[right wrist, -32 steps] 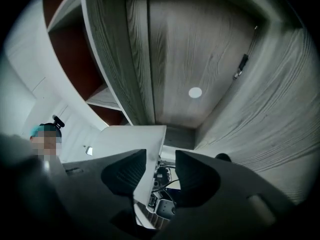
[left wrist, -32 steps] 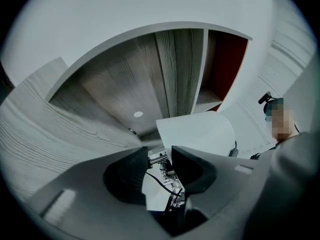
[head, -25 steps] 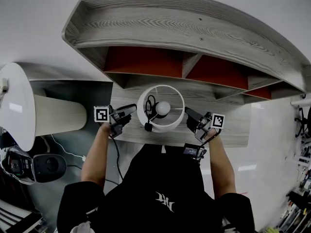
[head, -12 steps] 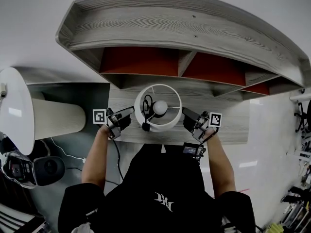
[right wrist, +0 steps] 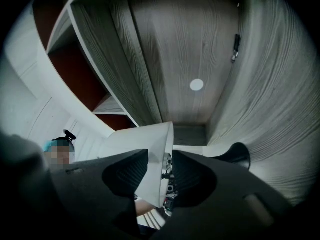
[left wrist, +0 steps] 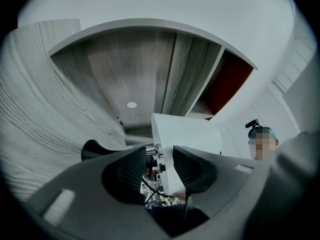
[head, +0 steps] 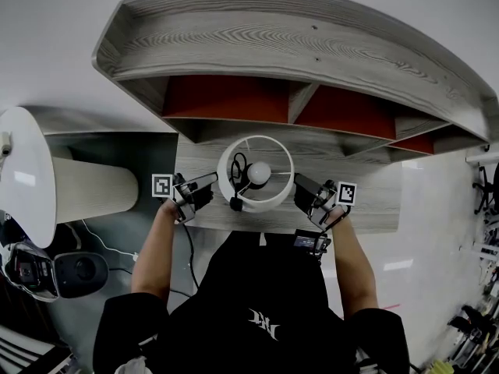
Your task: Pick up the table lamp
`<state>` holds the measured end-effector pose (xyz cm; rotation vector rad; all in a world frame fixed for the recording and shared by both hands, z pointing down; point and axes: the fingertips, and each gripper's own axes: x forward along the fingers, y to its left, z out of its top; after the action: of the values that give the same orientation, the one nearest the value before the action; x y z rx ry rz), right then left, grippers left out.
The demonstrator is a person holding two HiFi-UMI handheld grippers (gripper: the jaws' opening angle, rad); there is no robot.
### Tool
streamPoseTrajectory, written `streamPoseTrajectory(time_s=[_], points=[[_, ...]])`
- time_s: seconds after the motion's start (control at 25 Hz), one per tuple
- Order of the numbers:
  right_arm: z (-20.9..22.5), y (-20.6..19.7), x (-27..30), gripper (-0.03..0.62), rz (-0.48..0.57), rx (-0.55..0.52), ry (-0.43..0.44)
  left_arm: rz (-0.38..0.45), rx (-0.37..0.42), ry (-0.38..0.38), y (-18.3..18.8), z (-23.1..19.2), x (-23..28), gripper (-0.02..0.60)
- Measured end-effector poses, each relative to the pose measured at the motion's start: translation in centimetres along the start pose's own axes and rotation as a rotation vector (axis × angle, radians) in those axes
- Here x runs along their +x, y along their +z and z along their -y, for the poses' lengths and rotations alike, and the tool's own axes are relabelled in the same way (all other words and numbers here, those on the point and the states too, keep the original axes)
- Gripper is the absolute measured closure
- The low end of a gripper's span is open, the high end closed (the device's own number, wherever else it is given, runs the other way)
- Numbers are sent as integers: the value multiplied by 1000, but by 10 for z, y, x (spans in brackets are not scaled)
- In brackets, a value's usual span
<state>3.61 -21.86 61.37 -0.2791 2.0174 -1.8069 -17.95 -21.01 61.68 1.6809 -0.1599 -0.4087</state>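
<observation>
The table lamp has a white drum shade (head: 269,201) and a round bulb (head: 260,172), and it stands on the grey wooden desk (head: 374,201). My left gripper (head: 212,179) is at the shade's left side and my right gripper (head: 299,181) at its right side. In the left gripper view the shade's wall (left wrist: 187,134) passes between the jaws of the left gripper (left wrist: 160,164); they have just been opening, with a gap on one side. In the right gripper view the shade (right wrist: 145,139) also runs between the jaws of the right gripper (right wrist: 161,171); they have just been closing and still stand wide.
A grey wooden shelf unit (head: 296,45) with red-backed compartments (head: 226,96) rises behind the lamp. A large white lamp (head: 23,170) stands at the left, with a black device (head: 78,267) on the floor below it. A person (left wrist: 262,136) stands in the background.
Hardly anything differs. Both grippers stay at the sides of the shade and the lamp stands in the same spot on the desk.
</observation>
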Motion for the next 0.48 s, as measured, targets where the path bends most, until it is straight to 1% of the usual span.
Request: streamPoseTrajectory(time_s=[0.16,0.4,0.48], points=[[-5,-1,1,481,4,14,35,-3,-1,-16,-1,3,0,428],[-7,0,2,490,6,21,46,4,5,-63,0,11,2,496],[-6,-1,1,490,5,22,44,8,-5,-61,-1,10,1,500]])
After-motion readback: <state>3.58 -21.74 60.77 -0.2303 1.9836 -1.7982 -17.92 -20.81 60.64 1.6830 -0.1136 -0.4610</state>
